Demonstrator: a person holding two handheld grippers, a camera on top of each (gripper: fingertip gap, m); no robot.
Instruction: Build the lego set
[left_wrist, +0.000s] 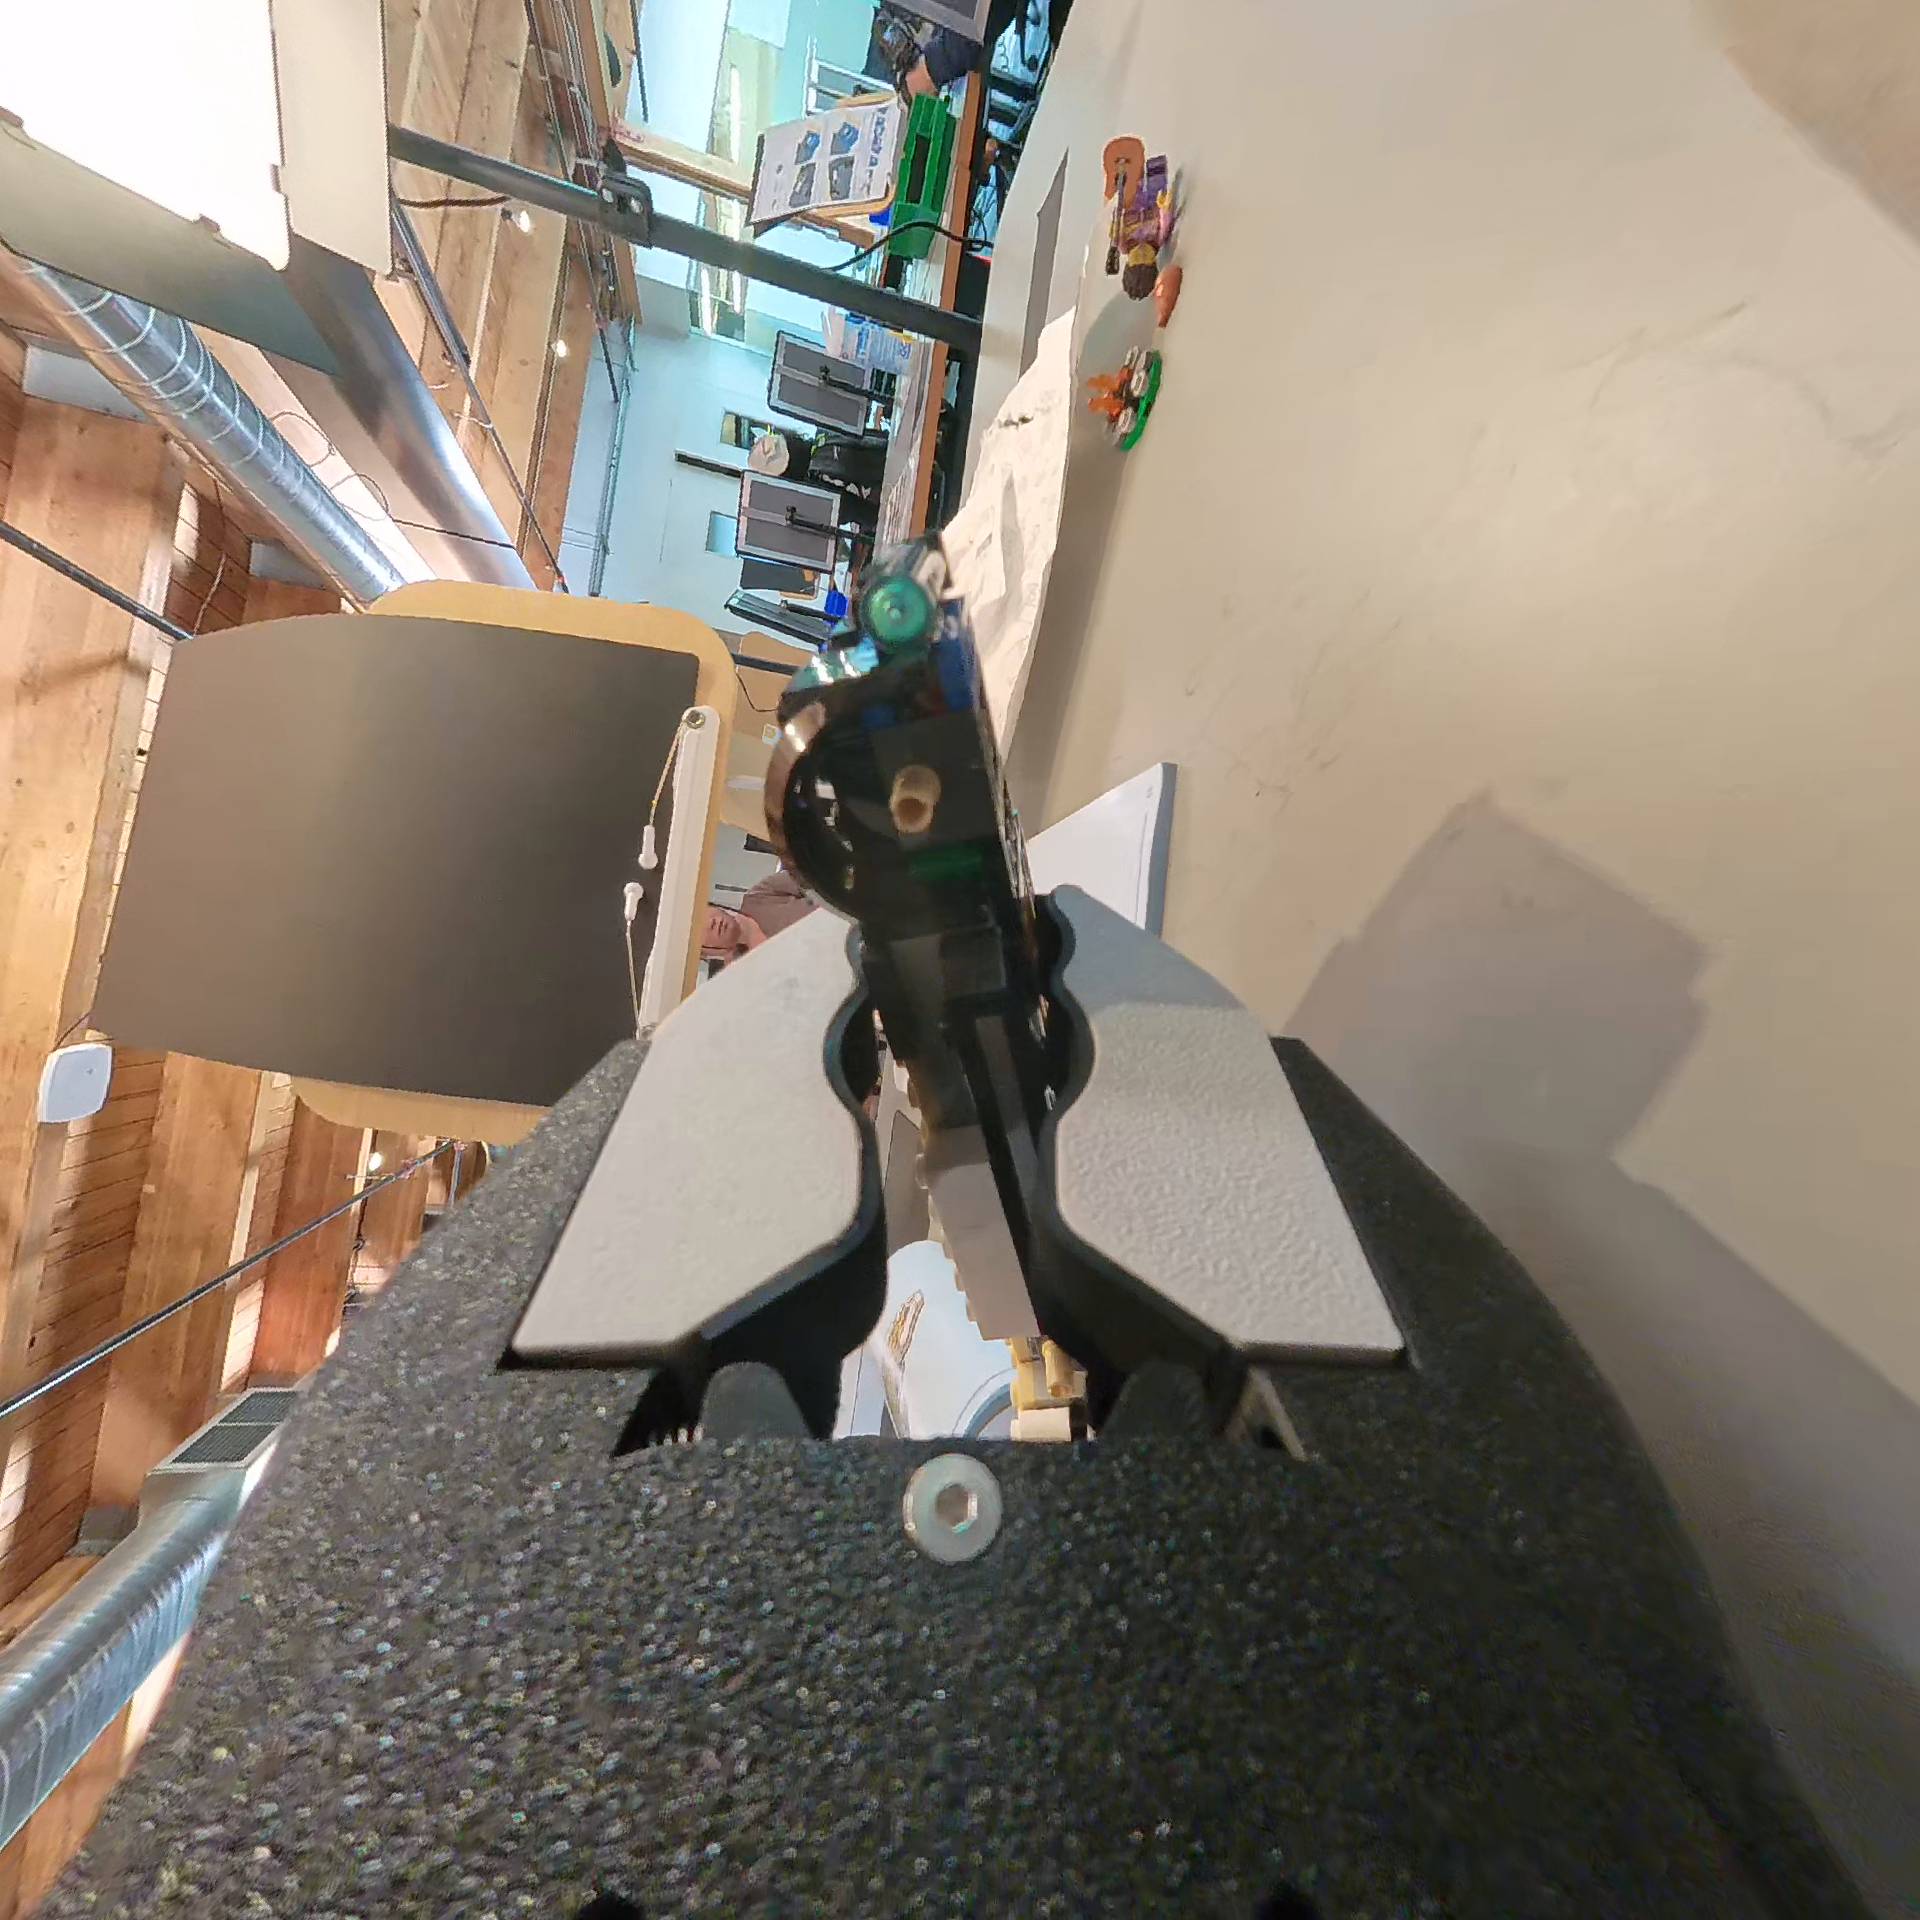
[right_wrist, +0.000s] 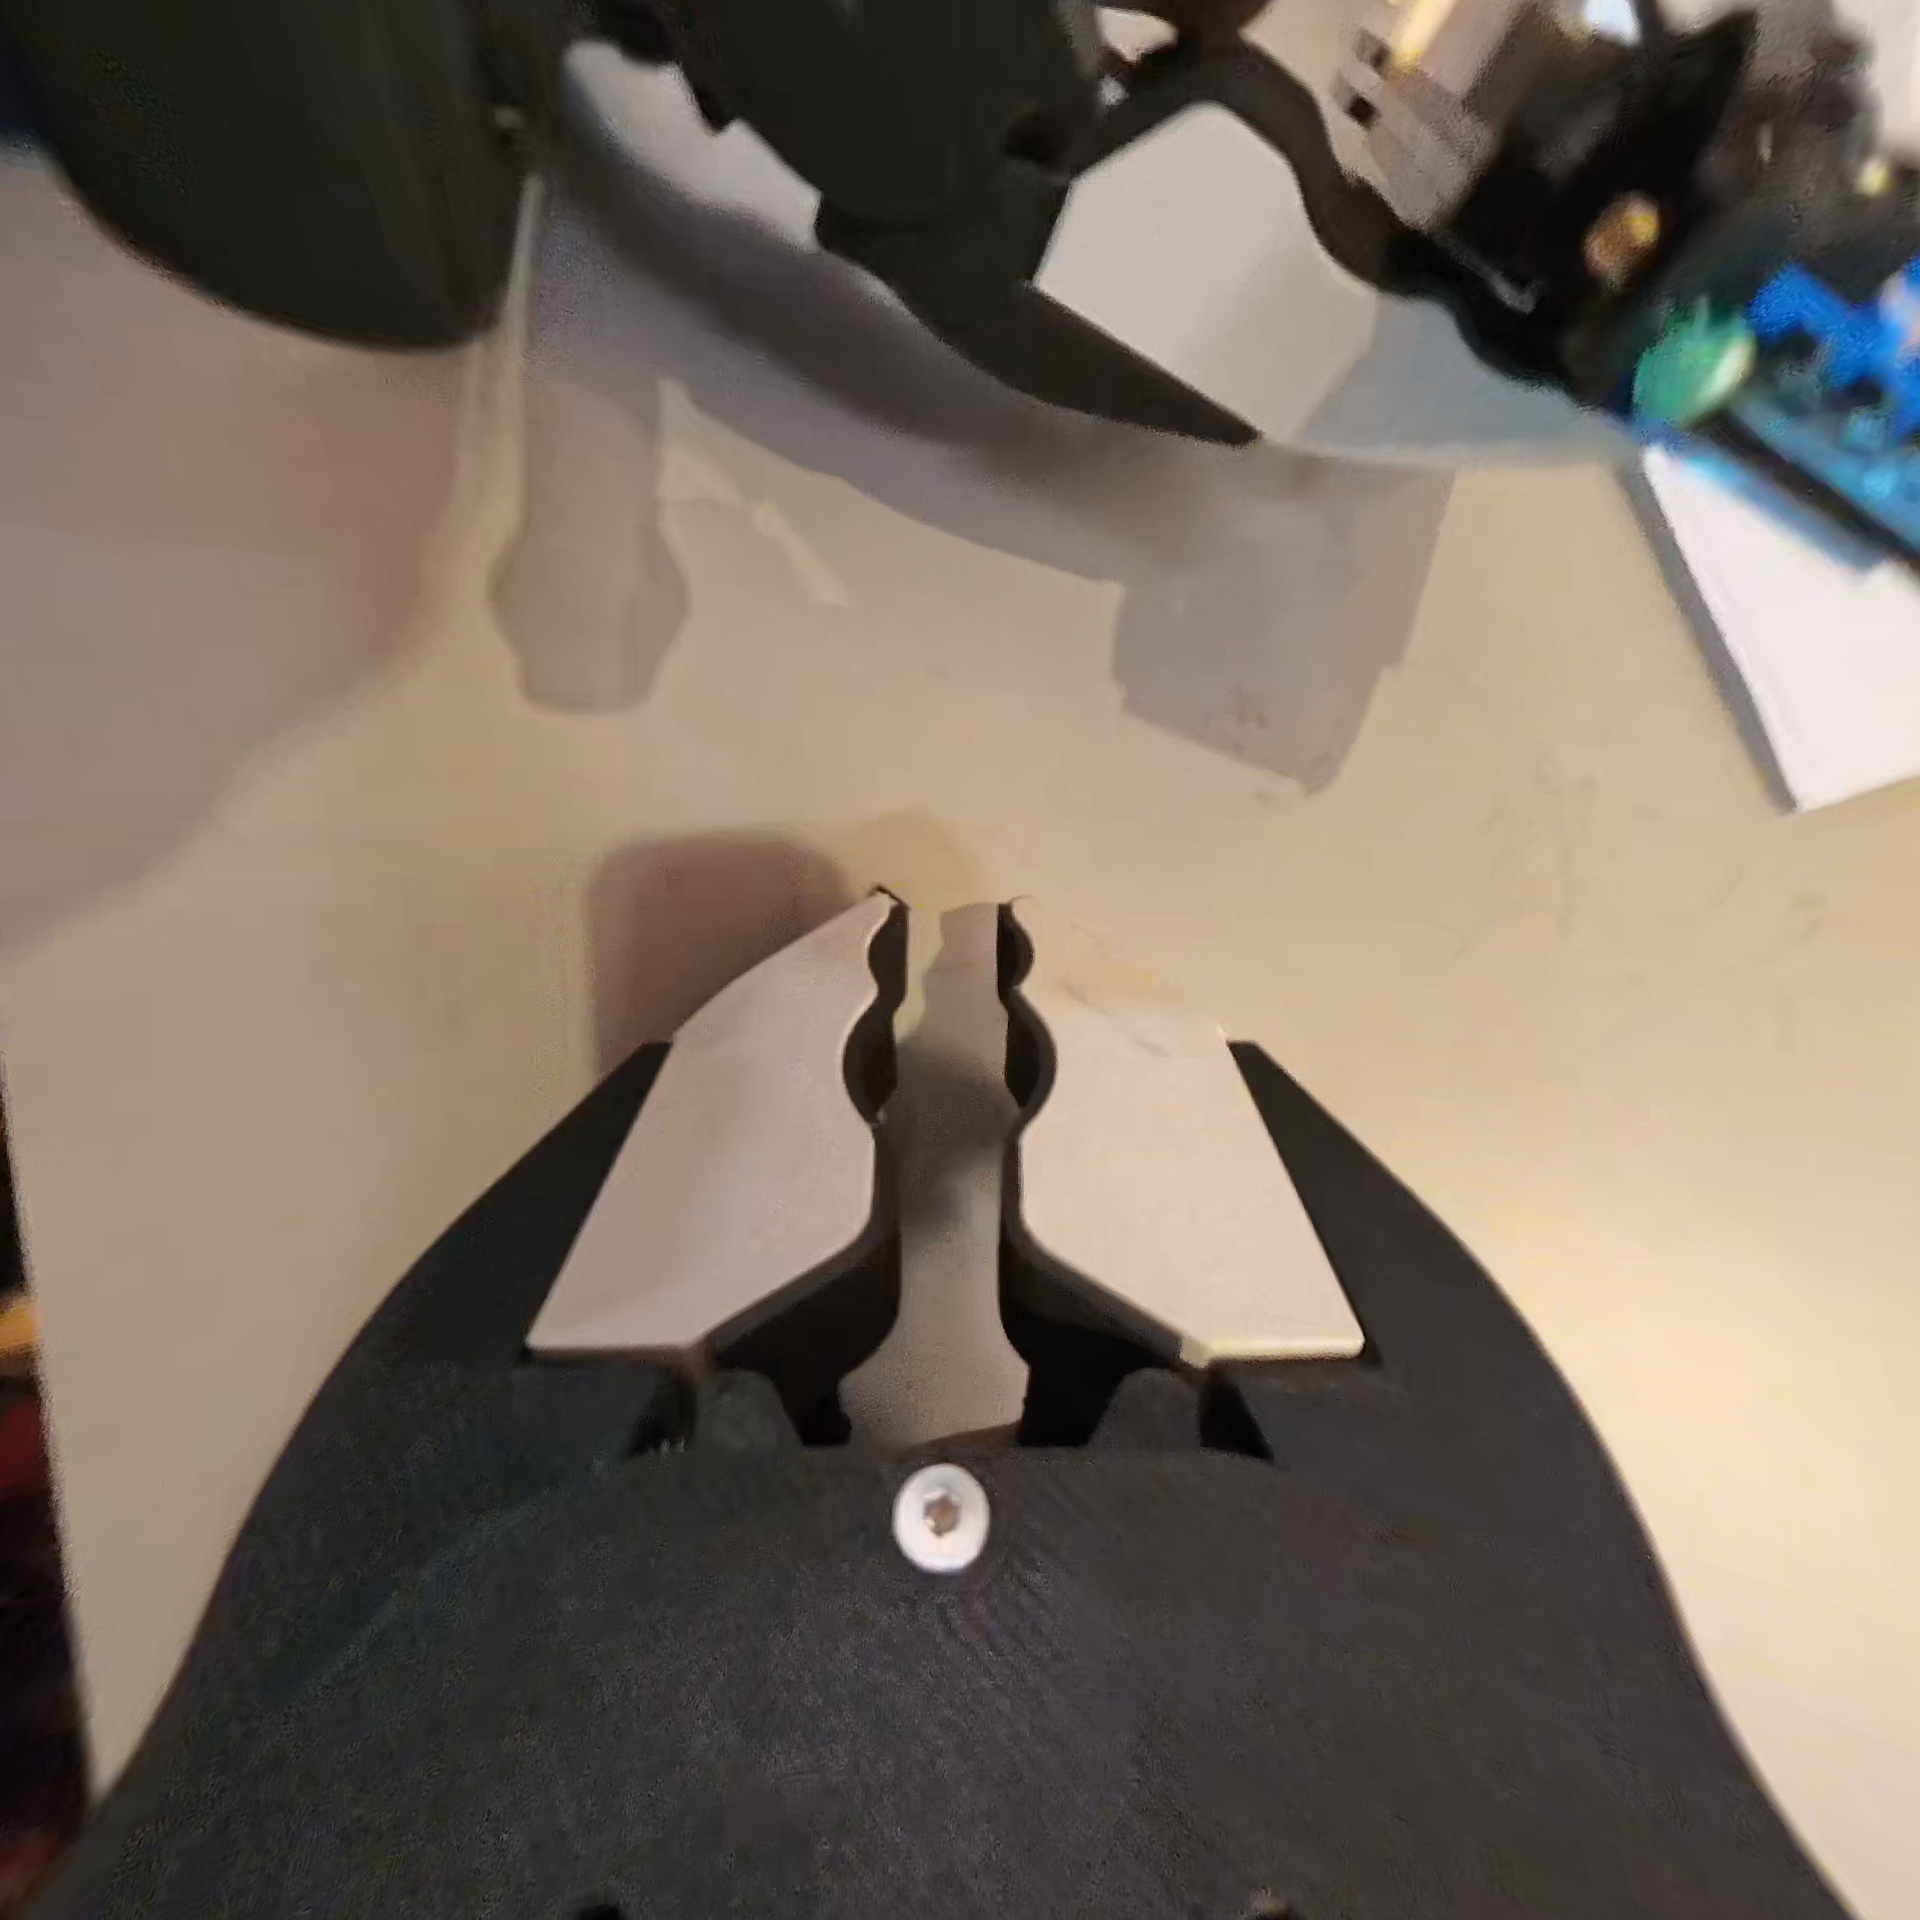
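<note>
Left hand-held gripper (left_wrist: 951, 935) rolled sideways – jaws clamped on a black brick-built model (left_wrist: 904, 810), pads pressing both flanks. Right hand-held gripper (right_wrist: 951, 914) angled down toward the table (right_wrist: 1455, 1039) – jaws narrowly parted, nothing between them.

Left gripper (left_wrist: 951, 935), right gripper (right_wrist: 951, 909): black speckled housing, grey wavy-edged fingers (left_wrist: 727, 1122), one silver hex screw (right_wrist: 940, 1536) at 6 o'clock.

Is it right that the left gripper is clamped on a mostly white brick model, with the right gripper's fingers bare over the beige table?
Not quite. The brick model in the left gripper is mostly black, with blue and green bits, as the left wrist view shows. The rest holds: the right gripper has nothing between its fingers over the beige table.
</note>
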